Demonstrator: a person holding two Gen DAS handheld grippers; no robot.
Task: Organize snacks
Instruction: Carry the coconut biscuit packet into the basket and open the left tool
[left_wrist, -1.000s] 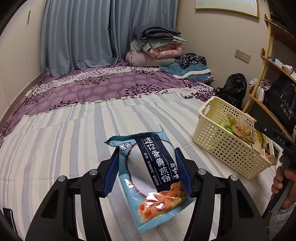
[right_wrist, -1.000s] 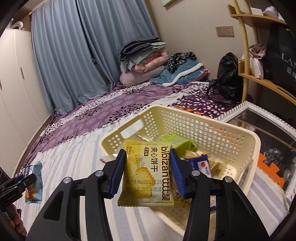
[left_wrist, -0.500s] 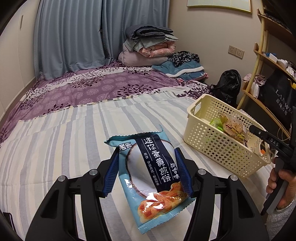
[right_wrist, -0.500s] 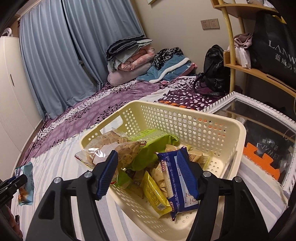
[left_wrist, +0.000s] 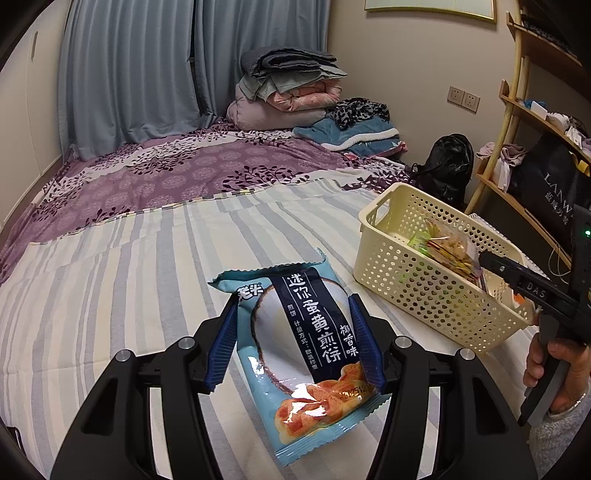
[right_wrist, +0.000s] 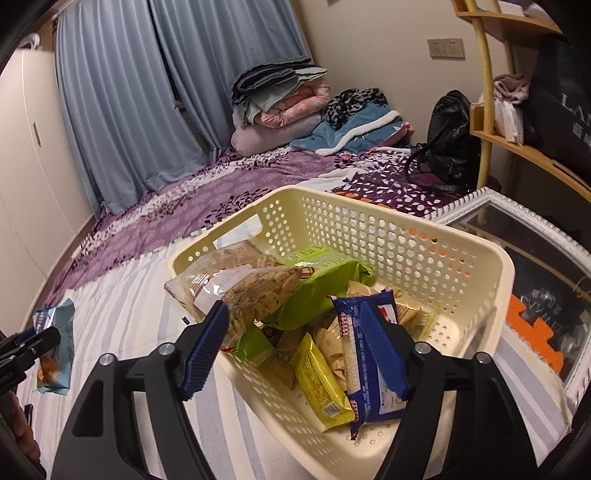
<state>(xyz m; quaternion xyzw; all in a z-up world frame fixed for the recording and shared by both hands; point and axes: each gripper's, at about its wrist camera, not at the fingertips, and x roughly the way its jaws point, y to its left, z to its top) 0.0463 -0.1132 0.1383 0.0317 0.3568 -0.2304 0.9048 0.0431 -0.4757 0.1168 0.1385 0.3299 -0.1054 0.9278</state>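
Now both grippers tilt downward: the left gripper (left_wrist: 293, 341) clamps the blue snack packet (left_wrist: 308, 354), while the right gripper (right_wrist: 295, 349) (jaws just opening, holding nothing) hovers over the basket (right_wrist: 424, 254).

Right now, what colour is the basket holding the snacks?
Cream basket; right wrist view shows it best.

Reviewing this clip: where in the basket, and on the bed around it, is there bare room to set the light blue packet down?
The basket is crowded at its near end and middle: a green packet, a yellow packet, a blue packet. Bare floor shows along its right wall and far corner. The striped sheet is bare between the purple bedspread and the light blue packet gripped by the left gripper.
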